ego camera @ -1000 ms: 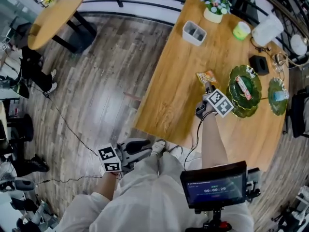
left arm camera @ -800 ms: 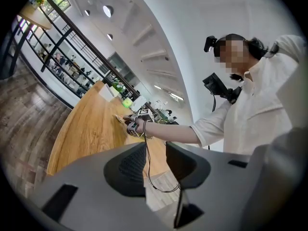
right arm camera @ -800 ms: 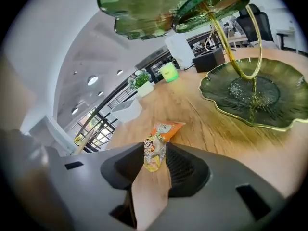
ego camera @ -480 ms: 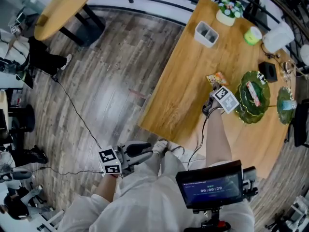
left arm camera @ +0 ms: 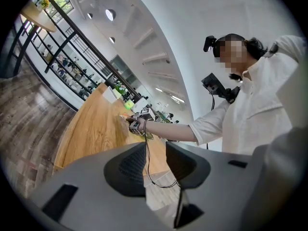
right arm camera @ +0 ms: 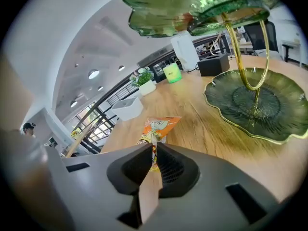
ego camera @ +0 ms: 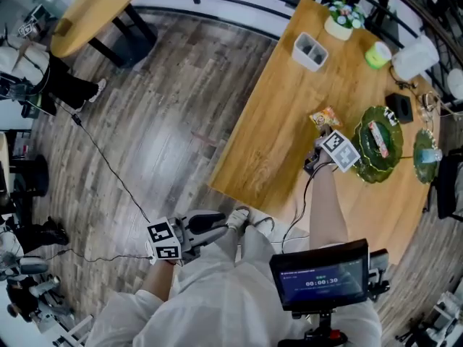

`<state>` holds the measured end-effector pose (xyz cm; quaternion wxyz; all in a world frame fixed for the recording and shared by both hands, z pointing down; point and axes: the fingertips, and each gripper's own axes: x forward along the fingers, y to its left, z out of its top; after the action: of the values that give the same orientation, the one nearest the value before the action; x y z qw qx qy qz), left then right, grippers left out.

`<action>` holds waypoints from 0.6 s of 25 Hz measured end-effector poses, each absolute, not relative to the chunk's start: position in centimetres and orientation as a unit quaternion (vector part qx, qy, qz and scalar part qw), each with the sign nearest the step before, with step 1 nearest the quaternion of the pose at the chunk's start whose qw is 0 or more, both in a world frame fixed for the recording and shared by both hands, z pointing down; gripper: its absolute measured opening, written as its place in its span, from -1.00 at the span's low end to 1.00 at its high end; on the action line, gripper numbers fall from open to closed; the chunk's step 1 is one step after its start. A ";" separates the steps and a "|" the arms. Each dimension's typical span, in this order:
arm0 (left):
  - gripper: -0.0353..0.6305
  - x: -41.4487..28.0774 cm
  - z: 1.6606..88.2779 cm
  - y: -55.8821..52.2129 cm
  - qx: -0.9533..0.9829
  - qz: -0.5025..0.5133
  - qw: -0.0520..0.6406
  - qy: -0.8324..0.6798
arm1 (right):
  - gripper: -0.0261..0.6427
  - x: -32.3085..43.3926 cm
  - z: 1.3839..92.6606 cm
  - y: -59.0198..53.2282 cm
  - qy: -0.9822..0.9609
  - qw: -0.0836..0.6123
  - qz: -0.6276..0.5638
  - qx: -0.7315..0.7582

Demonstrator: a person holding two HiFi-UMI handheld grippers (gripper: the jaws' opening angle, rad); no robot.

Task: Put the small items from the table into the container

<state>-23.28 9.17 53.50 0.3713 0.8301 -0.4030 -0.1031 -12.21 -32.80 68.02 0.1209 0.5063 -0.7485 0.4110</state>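
An orange snack packet (ego camera: pixel 325 117) lies on the long wooden table (ego camera: pixel 275 143). My right gripper (ego camera: pixel 323 130) is at its near end. In the right gripper view the jaws are closing, and the pads pinch the near edge of the packet (right arm camera: pixel 159 127) at the right gripper (right arm camera: pixel 154 153). A tiered green glass dish (ego camera: pixel 380 144) stands just right of it with a wrapped snack (ego camera: pixel 377 134) on it. My left gripper (ego camera: pixel 217 223) hangs low beside the person's leg, off the table. Its jaws stand apart with nothing between them at the left gripper (left arm camera: pixel 156 162).
A white two-part container (ego camera: pixel 309 51), a plant pot (ego camera: pixel 343 16), a green cup (ego camera: pixel 377 53) and a black box (ego camera: pixel 402 108) stand at the table's far end. A second green dish (ego camera: pixel 427 154) is at the right edge. A round table (ego camera: pixel 90 9) is far left.
The head camera has shifted a little. My right gripper stays at the orange packet, slightly closer to it. The left gripper has barely moved.
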 end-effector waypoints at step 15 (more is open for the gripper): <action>-0.55 -20.9 51.0 7.6 0.868 -0.093 0.341 -0.349 | -0.83 -10.2 59.5 -25.2 -0.787 0.044 0.426 0.445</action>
<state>-20.94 7.57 51.05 0.3405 0.8682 -0.3487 -0.0934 -10.22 -25.23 59.53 0.0445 0.4445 -0.7868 0.4259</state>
